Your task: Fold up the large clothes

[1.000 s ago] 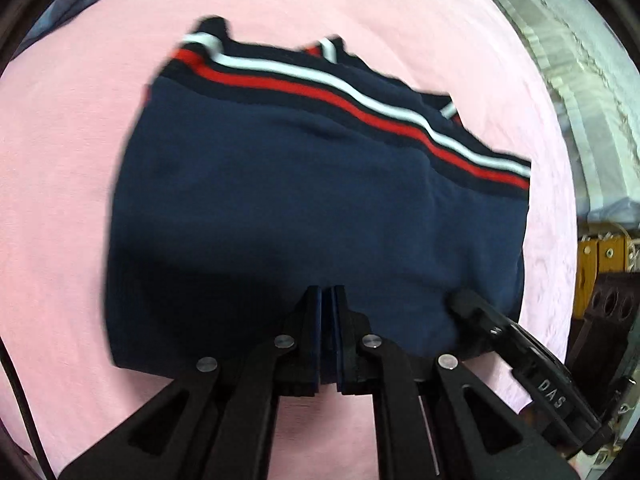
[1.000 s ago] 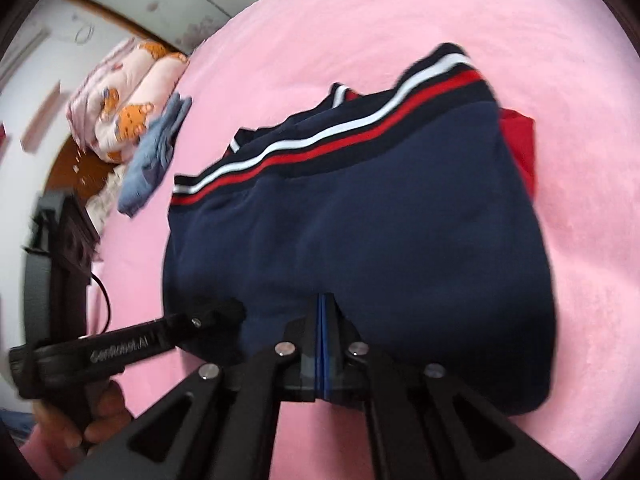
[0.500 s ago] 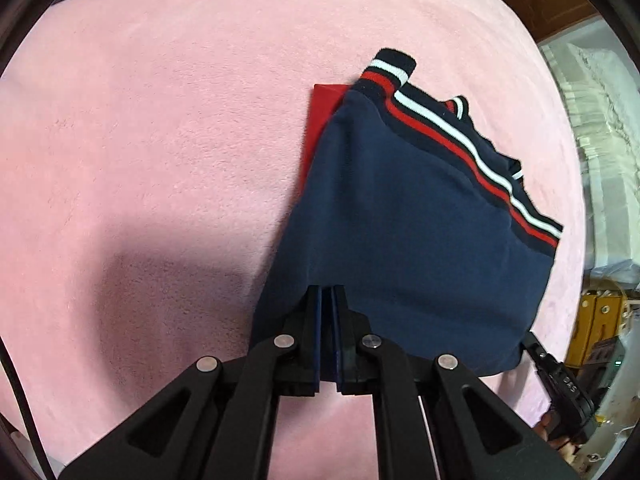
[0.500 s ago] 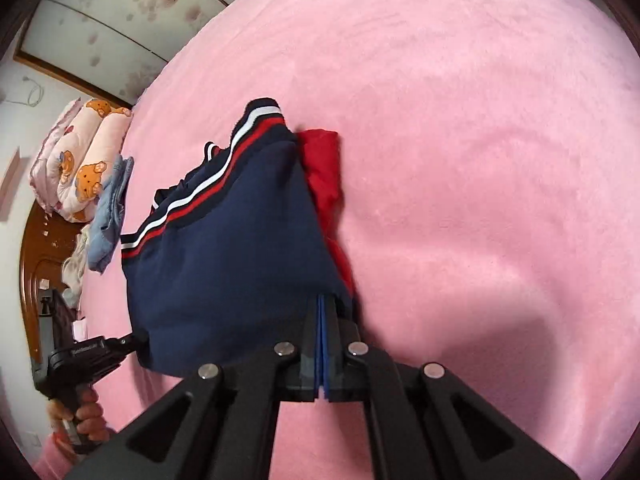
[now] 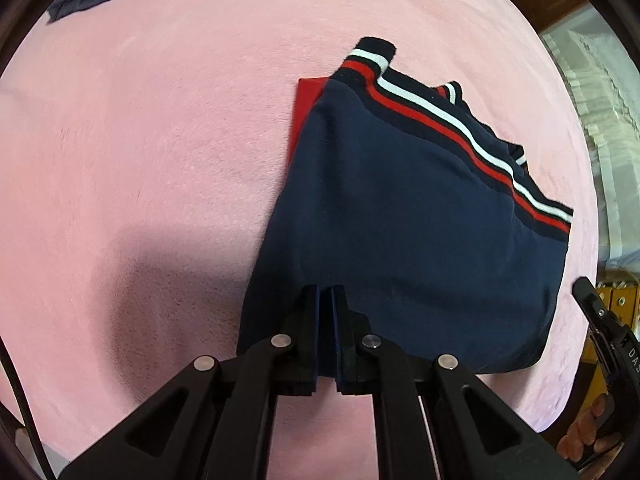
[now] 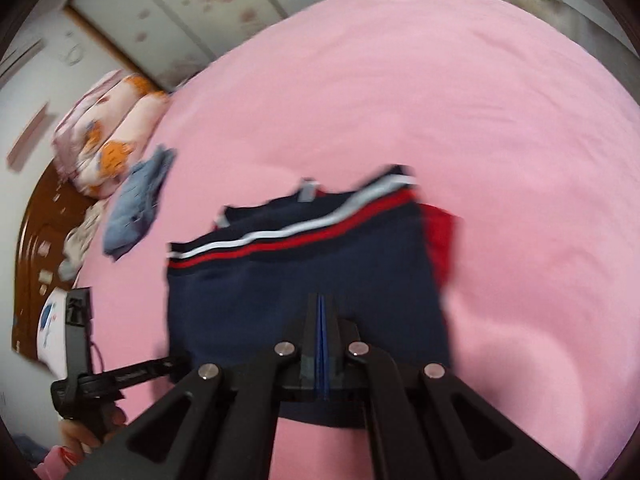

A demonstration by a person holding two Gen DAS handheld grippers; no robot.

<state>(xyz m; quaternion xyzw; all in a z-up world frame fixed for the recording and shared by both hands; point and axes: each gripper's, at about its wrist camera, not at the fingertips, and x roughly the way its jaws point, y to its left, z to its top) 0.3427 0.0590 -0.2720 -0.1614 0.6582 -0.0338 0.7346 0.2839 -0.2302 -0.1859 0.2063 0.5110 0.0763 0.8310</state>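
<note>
Both grippers are pinched together at the near hem of the navy garment (image 5: 408, 216): the left gripper (image 5: 325, 292) clamps cloth, while the right gripper (image 6: 321, 300) looks shut, its hold uncertain. The garment lies folded into a compact rectangle on the pink bed (image 5: 140, 140), red lining peeking out at ten o'clock, so it seems nearly finished. A folded blue garment (image 6: 136, 204) and a patterned quilt (image 6: 108, 128) sit well apart at ten o'clock, blocking nothing.

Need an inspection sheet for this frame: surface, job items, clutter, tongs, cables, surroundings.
Surface: pink blanket, soft, covers the bed.
Job's things: navy garment with red and white stripes, folded; red part shows at its edge.
Clutter: blue-grey clothing; bear-print bedding.
Tongs: left tongs shut on the navy garment; right tongs shut, grip unclear.
Cables: black cable at left edge.
Surroundings: wooden headboard, curtain.
</note>
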